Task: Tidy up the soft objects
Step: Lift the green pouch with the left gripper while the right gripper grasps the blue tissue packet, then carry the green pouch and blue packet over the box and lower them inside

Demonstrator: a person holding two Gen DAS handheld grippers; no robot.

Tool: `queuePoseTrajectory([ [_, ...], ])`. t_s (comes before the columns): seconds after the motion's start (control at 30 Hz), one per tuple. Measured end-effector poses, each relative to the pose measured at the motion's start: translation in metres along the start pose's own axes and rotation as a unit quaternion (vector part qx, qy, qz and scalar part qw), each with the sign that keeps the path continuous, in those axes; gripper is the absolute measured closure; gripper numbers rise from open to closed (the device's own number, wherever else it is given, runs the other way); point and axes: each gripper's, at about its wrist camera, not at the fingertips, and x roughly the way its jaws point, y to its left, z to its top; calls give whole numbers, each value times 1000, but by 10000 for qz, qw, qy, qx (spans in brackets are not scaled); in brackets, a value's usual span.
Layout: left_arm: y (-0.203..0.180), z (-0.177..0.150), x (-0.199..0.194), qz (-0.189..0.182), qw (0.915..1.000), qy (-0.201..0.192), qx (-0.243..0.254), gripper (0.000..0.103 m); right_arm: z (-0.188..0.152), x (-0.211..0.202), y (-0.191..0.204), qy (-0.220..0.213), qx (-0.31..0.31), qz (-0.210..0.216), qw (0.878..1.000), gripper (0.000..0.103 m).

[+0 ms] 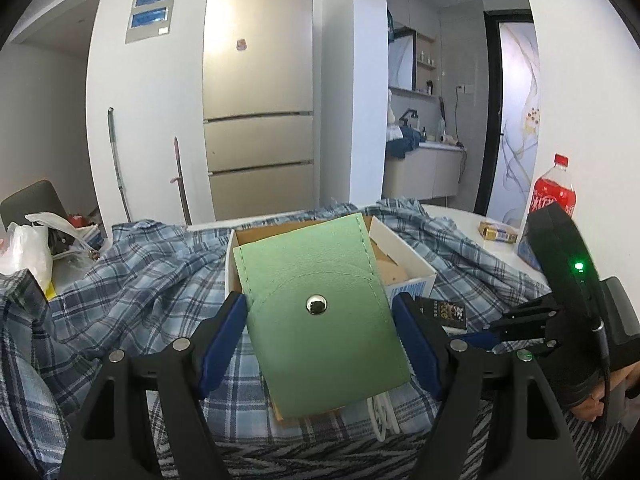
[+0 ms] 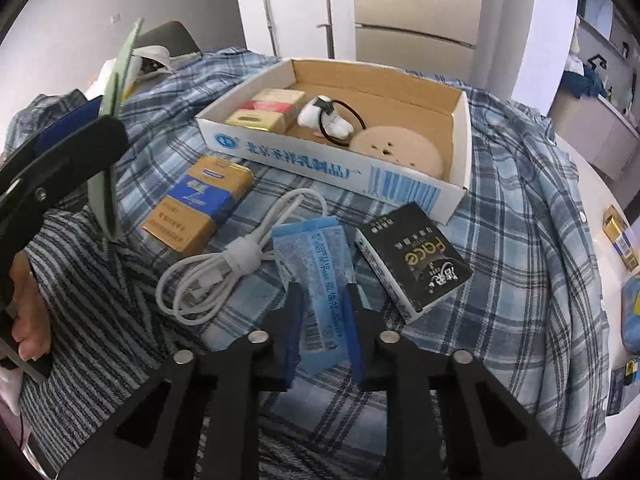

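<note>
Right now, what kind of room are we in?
Most likely a small flat's kitchen and dining corner. A tall fridge stands against the wall, a washbasin counter sits through the doorway, and a soda bottle stands on the table.

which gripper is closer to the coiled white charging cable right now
Right. The right gripper is shut on the blue tissue pack lying against the white cable. The left gripper holds the green pouch up off the cloth.
</note>
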Motion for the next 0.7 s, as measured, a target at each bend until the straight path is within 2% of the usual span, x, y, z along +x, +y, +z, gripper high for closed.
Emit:
queuePoseTrajectory([
  [0.13, -1, 1, -6, 179, 9997, -157, 29, 26, -4, -16, 2, -402, -40, 66, 9992, 88],
  [0.43, -2, 6, -21, 127, 9992, -373, 21, 26, -9, -44, 11, -1184, -171, -70, 9928, 88],
  [0.7, -23, 40, -53, 258, 9938, -982, 449, 26, 2, -77, 18, -1952, -315, -756, 9773, 88],
])
